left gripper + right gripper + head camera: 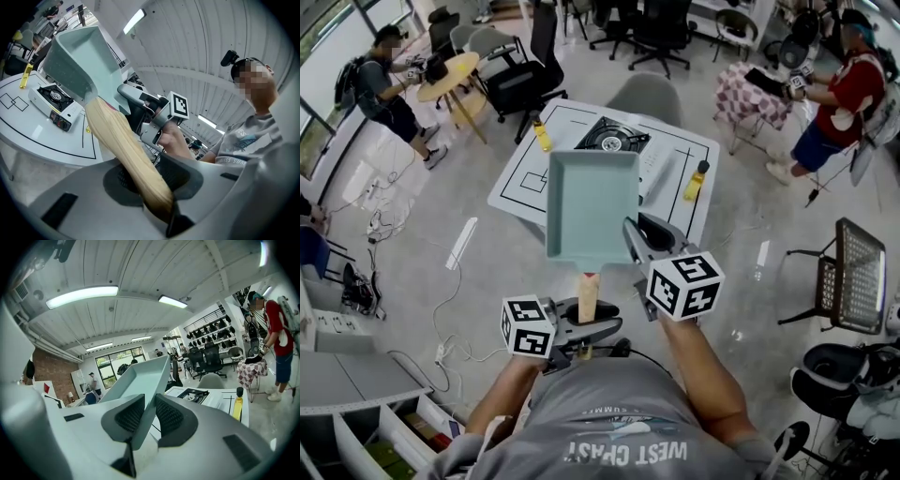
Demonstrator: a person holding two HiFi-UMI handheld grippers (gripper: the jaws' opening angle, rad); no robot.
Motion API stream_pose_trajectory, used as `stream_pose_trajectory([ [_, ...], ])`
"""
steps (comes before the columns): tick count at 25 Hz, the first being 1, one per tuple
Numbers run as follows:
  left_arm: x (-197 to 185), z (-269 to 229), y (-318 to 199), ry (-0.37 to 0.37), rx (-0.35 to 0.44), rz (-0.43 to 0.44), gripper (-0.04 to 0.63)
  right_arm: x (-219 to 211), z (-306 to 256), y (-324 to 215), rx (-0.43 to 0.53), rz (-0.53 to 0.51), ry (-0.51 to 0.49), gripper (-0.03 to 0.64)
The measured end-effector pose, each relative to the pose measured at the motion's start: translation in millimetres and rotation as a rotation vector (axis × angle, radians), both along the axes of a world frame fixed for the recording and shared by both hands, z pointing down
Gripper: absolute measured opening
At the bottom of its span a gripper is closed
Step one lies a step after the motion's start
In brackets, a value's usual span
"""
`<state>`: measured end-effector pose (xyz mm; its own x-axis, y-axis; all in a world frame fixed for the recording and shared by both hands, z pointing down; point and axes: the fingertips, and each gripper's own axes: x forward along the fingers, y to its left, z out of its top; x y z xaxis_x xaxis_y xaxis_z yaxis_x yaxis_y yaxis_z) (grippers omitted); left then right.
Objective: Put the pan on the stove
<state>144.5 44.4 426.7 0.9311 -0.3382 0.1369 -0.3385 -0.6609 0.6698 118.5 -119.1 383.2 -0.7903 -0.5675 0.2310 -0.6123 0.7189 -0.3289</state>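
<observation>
I hold a pale teal rectangular pan [591, 202] in the air, short of the white table [525, 178]. My left gripper [591, 328] is shut on its wooden handle [588, 292], which runs between the pads in the left gripper view [126, 150]. My right gripper [633, 239] is shut on the pan's right wall; the right gripper view shows that wall [140, 376] pinched between both pads. The black-topped portable stove [612, 139] stands on the table's far side, beyond the pan, and shows as well in the left gripper view [54, 105] and the right gripper view [194, 395].
Two yellow bottles stand on the table, one at the left [542, 134] and one at the right [697, 180]. A grey chair [647, 94] sits behind the table. People stand at the far left [384, 84] and far right [844, 94]. A wire chair [853, 277] is at my right.
</observation>
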Motion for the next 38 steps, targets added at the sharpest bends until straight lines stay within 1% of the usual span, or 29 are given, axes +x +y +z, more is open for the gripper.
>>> stream_pose_trajectory([
  [3,-1,0,-5,0.010,-0.006,0.027,0.103,1,0,-5,0.000,0.020,0.011,0.086],
  [9,-9,-1,-32,0.025,0.003,0.113,0.103,8,0,-34,0.001,0.106,0.025,0.086],
  [14,-29,-7,-63,0.026,0.010,0.179,0.103,0,-6,-65,0.005,0.176,0.030,0.086],
  [24,-69,-9,-113,0.029,-0.006,0.294,0.103,-22,-7,-115,-0.011,0.288,0.038,0.086],
  [38,-119,-12,-153,0.052,0.008,0.446,0.103,-50,-13,-150,0.002,0.432,0.058,0.087],
])
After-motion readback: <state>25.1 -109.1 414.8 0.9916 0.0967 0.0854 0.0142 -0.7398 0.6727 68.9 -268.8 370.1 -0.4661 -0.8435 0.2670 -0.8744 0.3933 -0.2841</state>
